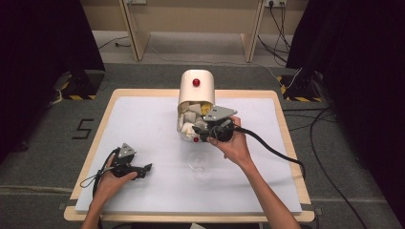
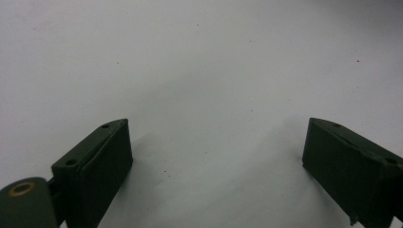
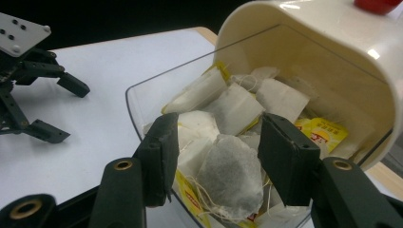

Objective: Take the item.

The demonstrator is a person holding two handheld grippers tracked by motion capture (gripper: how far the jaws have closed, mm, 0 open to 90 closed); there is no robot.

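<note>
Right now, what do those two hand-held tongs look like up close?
Both are black, skeleton-like tools. The left tongs and right tongs each carry a grey three-cornered plate with small holes on top, and a black cable trails from each. In the gripper views, the jaws are chunky black blocks with screw holes, hinged on arms with brass-ringed pivots. The person's forearms are bare, no sleeves in sight.

Wood-edged table (image 1: pixel 282 124) w/ white mat (image 1: pixel 143 129); on it cream teabag box (image 1: pixel 195 102) & clear cup (image 1: pixel 199 168)
</note>
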